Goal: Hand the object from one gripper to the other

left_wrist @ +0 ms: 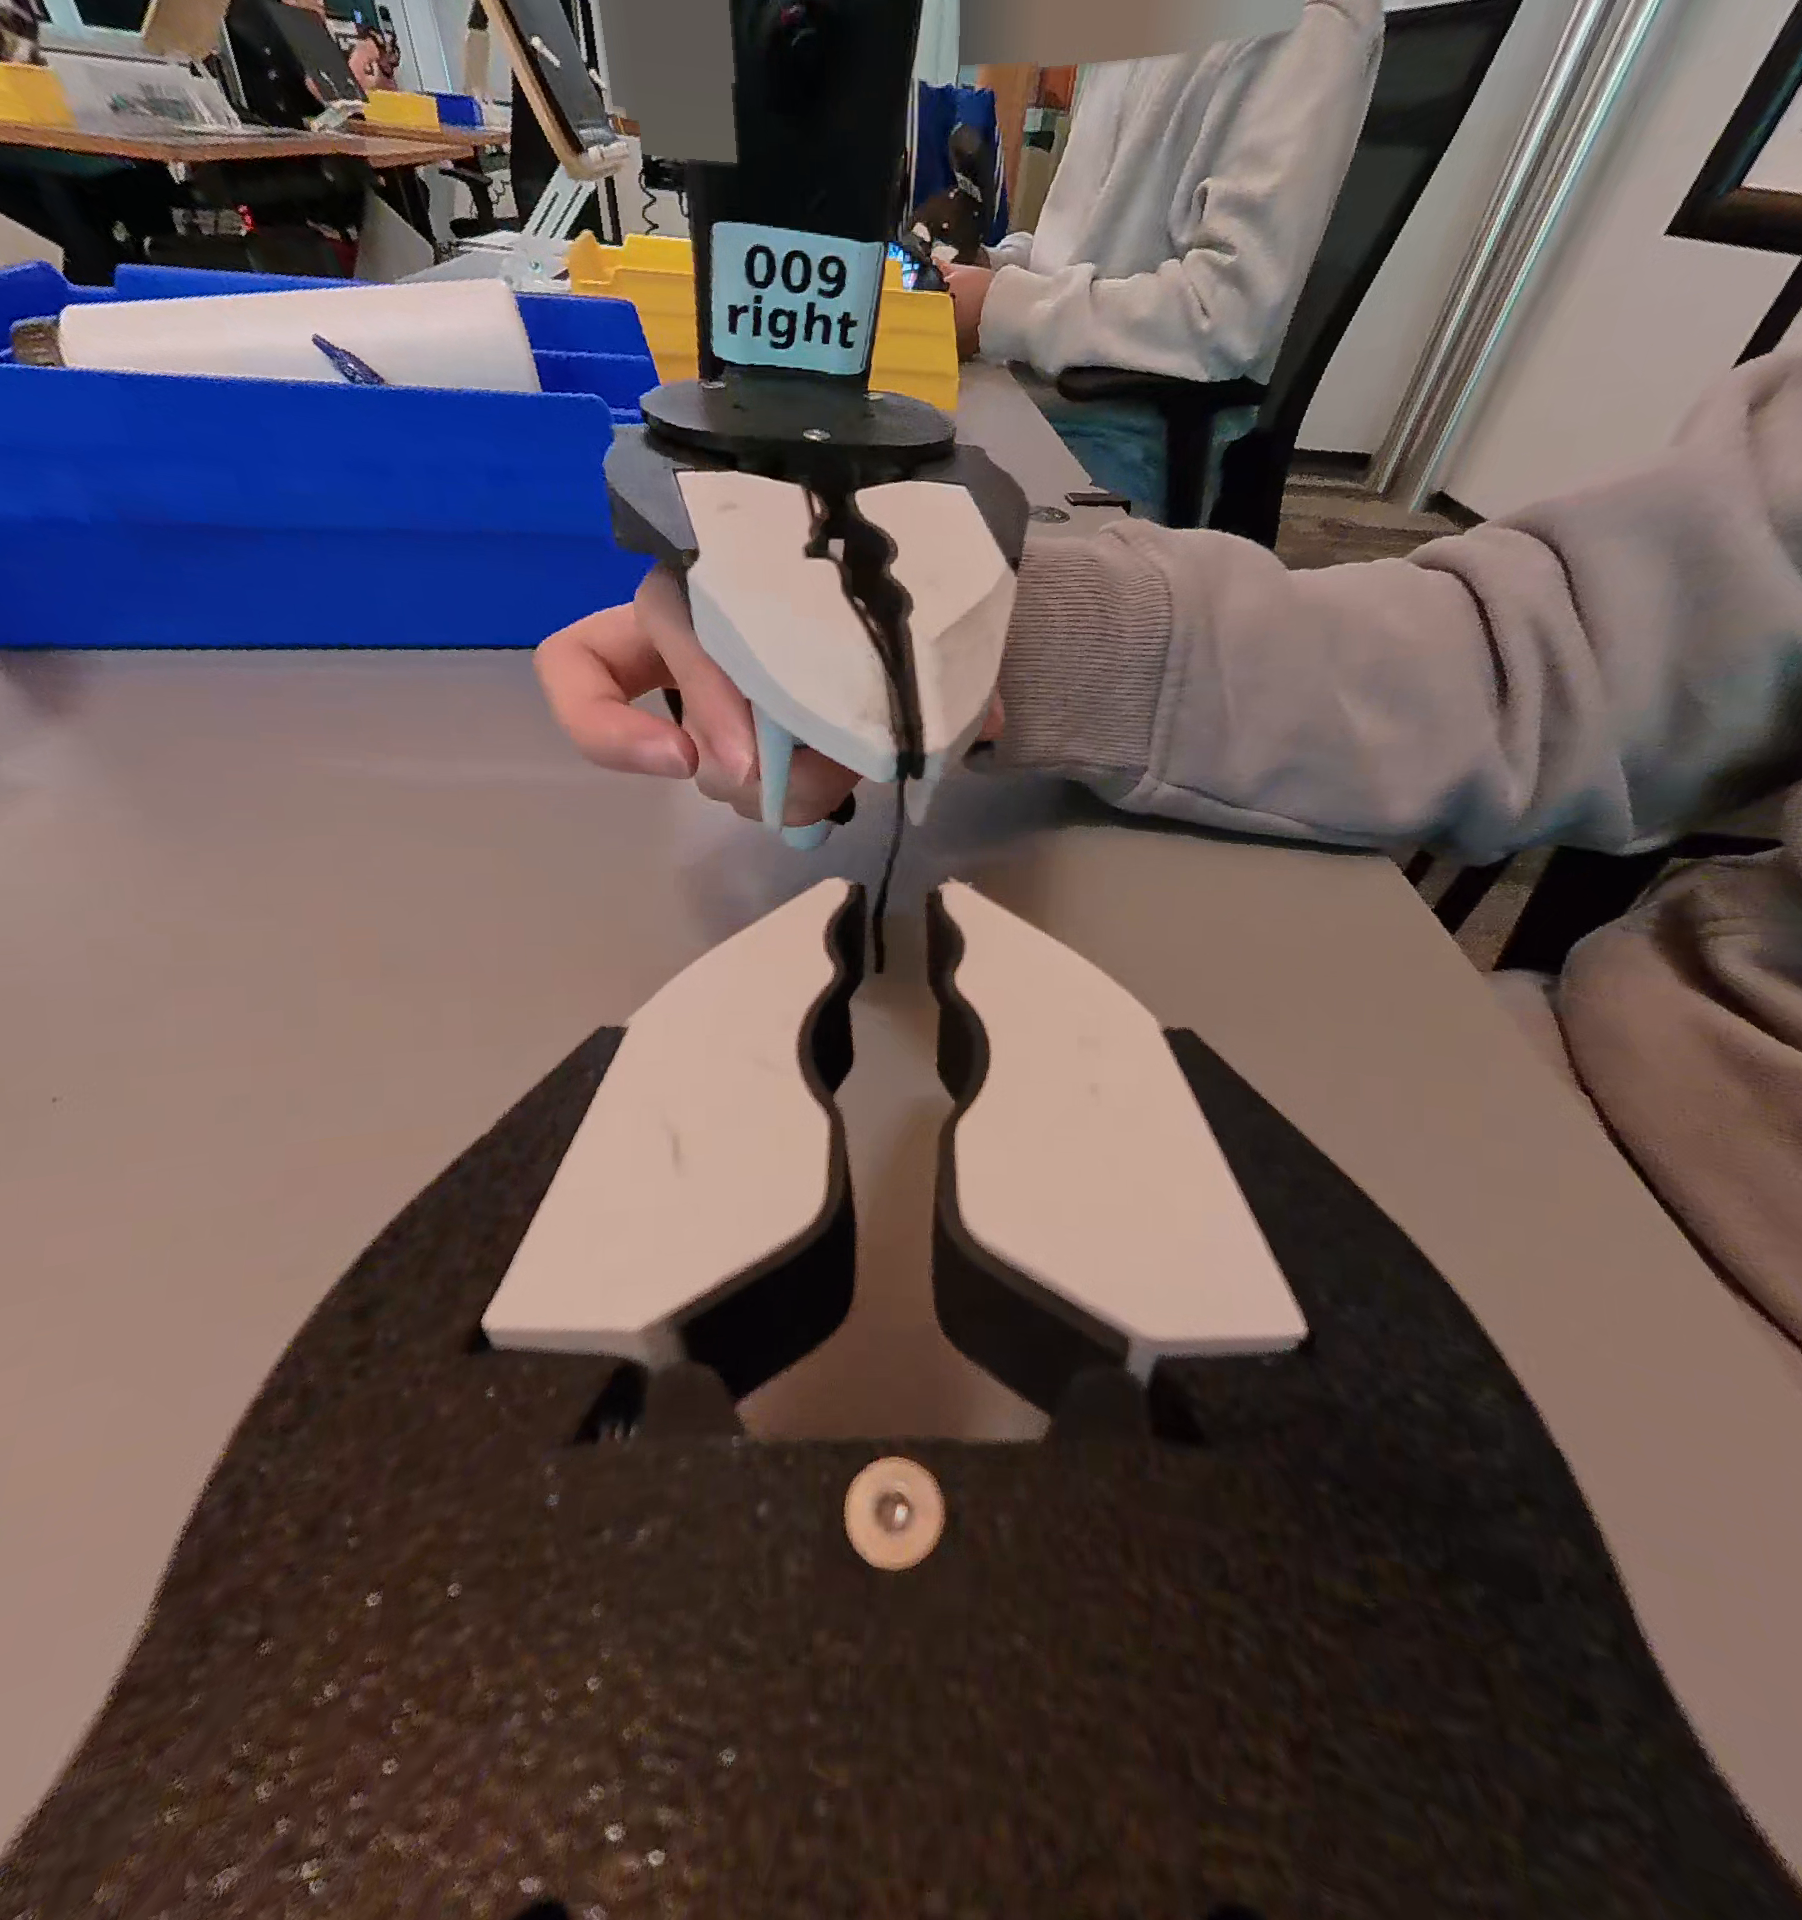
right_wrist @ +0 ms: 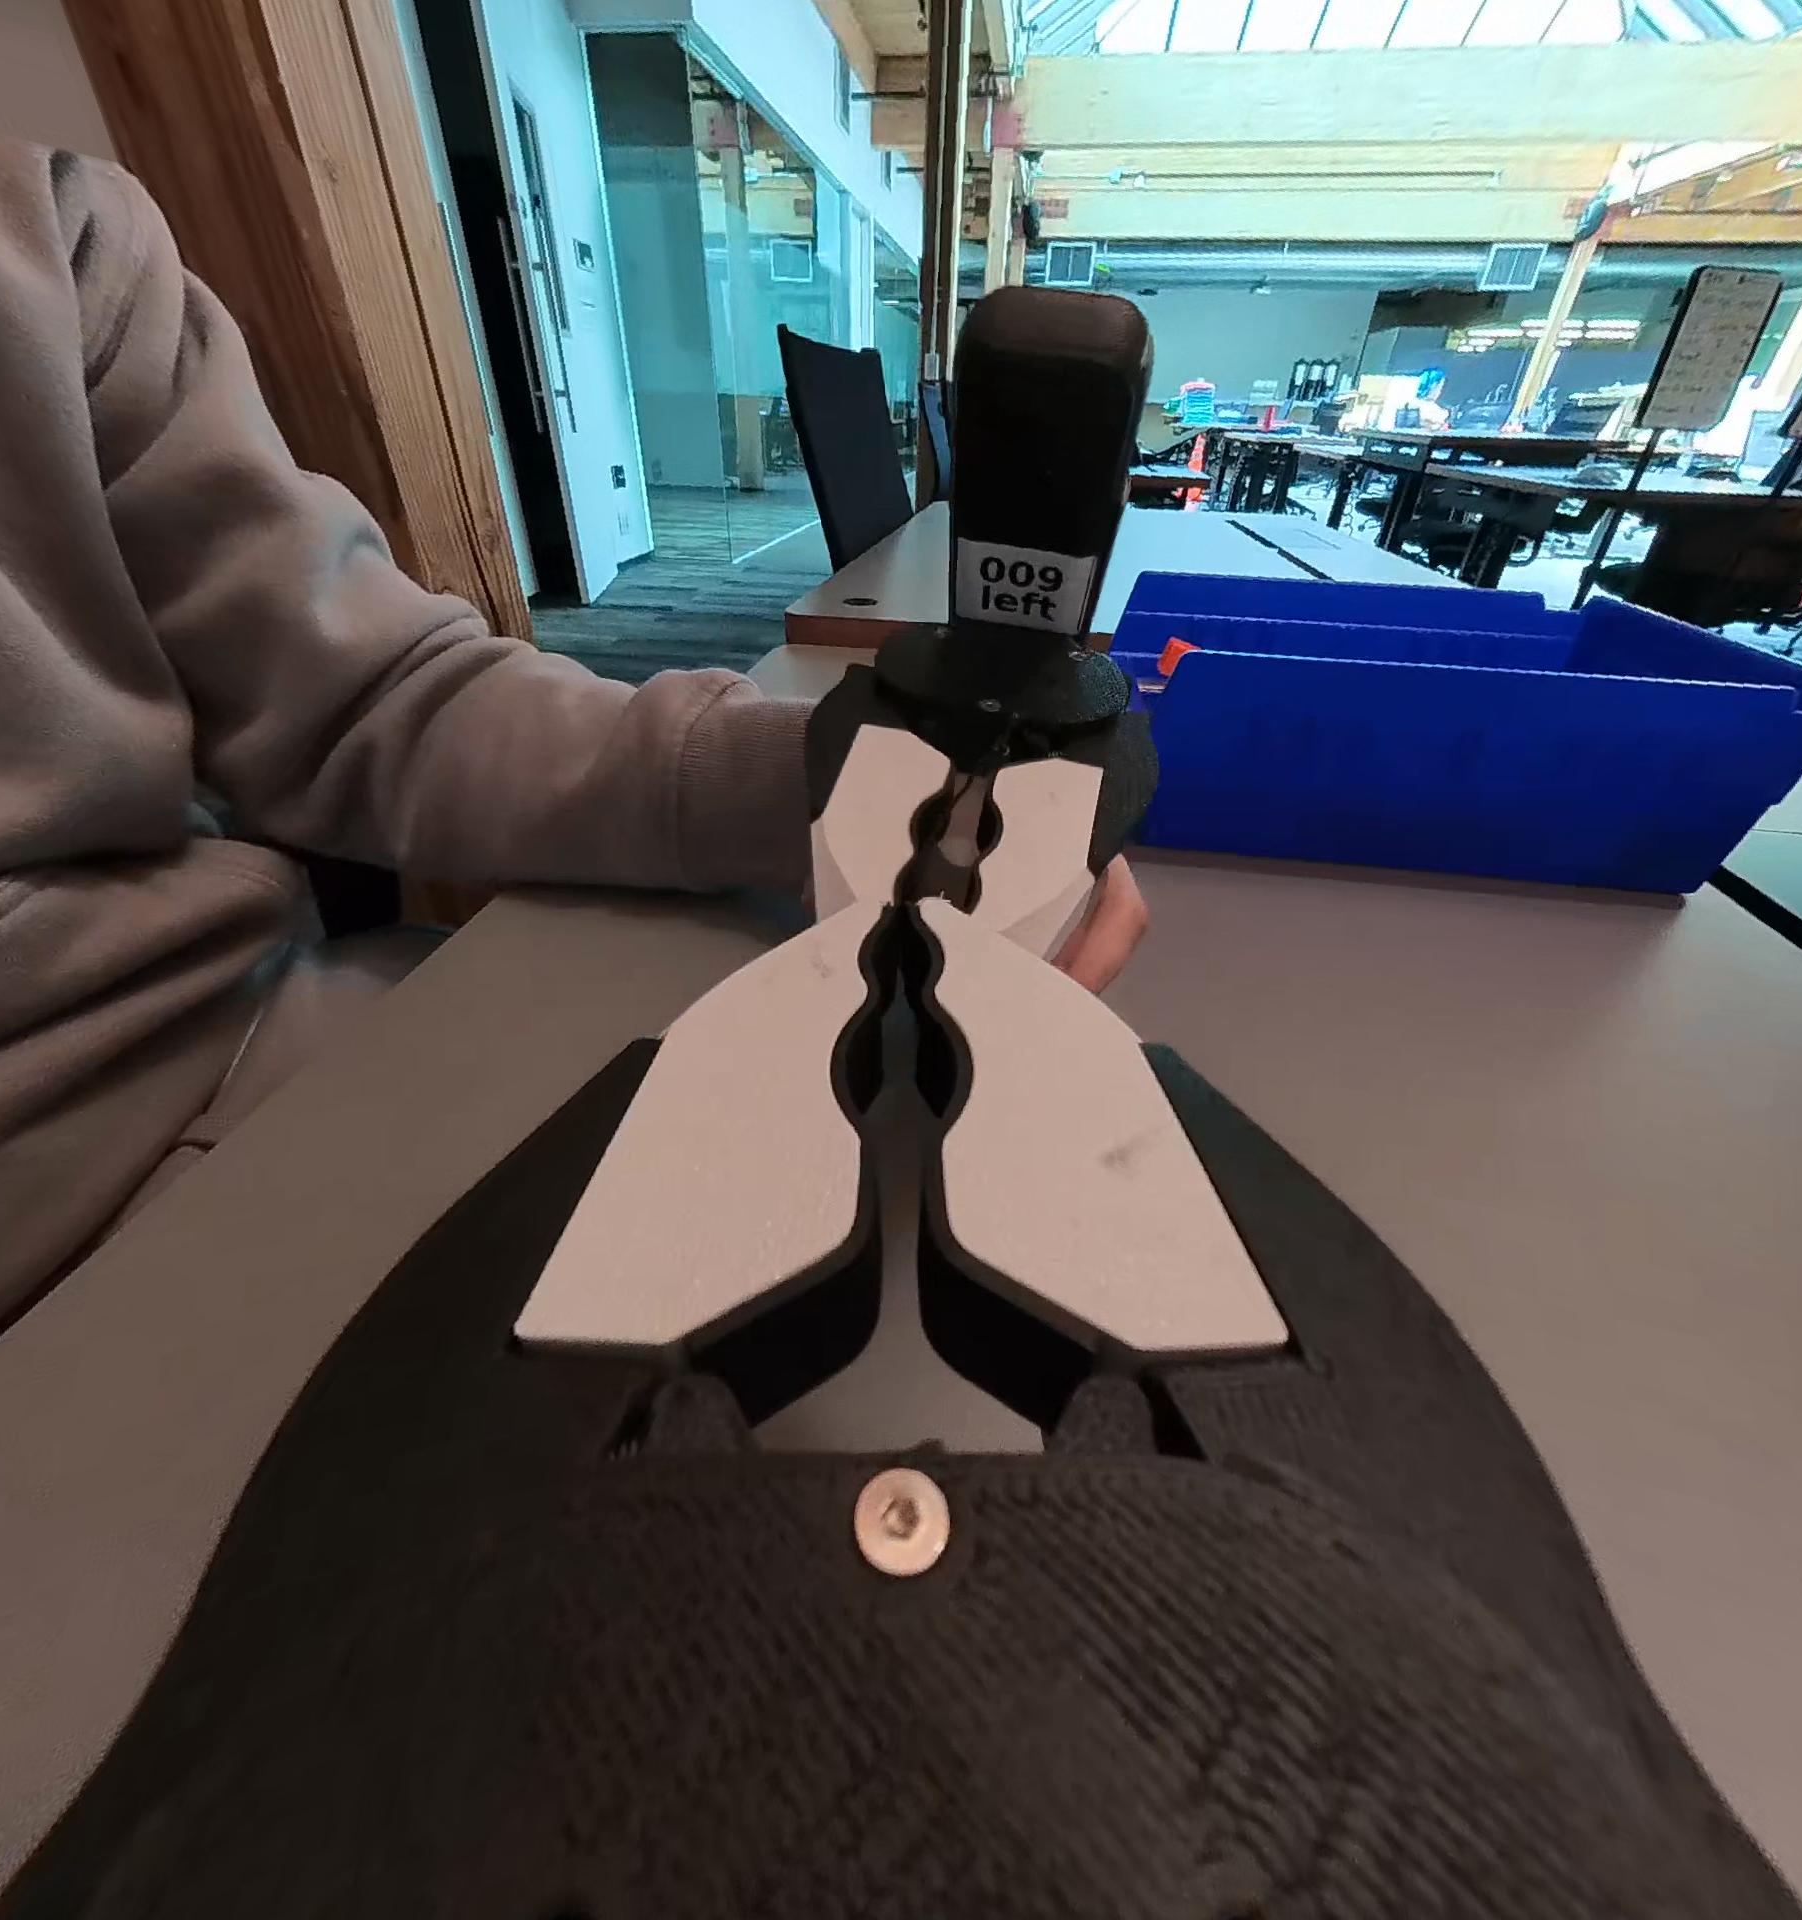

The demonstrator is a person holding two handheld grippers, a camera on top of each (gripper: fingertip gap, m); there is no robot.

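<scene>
A thin black strip (left_wrist: 886, 883) hangs from the tips of my right gripper (left_wrist: 907, 774), which is shut on its upper part and points down toward the grey table (left_wrist: 253, 935). The strip's lower end reaches between the fingertips of my left gripper (left_wrist: 892, 899). The left jaws stand apart around it, not touching it. In the right wrist view my right gripper (right_wrist: 902, 912) has its fingers nearly together, and the strip is hard to make out between the dark pads. My left gripper (right_wrist: 954, 883) faces it, tip to tip. A hand holds each gripper.
A blue bin (left_wrist: 253, 499) with a white object inside stands at the back of the table; it also shows in the right wrist view (right_wrist: 1448, 758). A yellow bin (left_wrist: 923, 343) and a seated person (left_wrist: 1188, 208) are behind. The table edge (left_wrist: 1499, 1039) runs along the holder's side. Only a small space, under 4 cm, lies between the two pairs of fingers.
</scene>
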